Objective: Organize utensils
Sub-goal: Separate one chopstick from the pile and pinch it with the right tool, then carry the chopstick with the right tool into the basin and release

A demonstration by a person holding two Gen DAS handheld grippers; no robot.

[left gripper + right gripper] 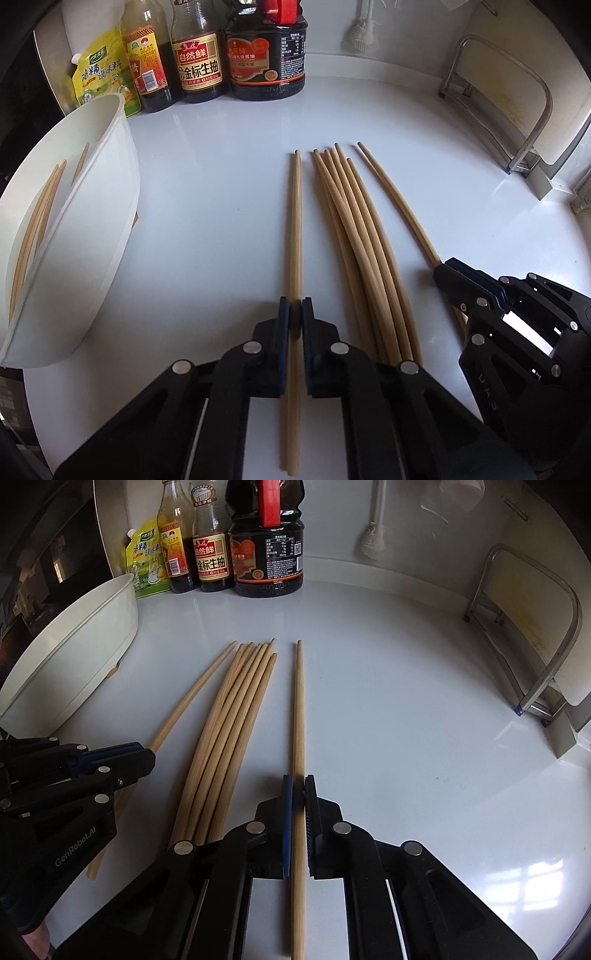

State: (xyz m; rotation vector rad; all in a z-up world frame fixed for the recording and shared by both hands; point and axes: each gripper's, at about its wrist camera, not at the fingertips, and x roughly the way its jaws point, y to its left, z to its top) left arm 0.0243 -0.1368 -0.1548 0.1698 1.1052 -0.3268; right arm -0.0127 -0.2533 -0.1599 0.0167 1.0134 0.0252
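White counter (207,192), seven chopsticks (354,229), each hand-held gripper (295,317) (298,794) clenched on one.

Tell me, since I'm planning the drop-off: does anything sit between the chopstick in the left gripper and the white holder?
Nothing visible does. The left gripper is shut on a chopstick, and only bare countertop lies between it and the white holder to its left. The loose chopstick bundle lies on the other side.

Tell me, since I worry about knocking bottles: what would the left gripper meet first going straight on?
Likely the white countertop itself, since the left gripper, shut on a chopstick, points steeply down. The sauce bottles stand well beyond.
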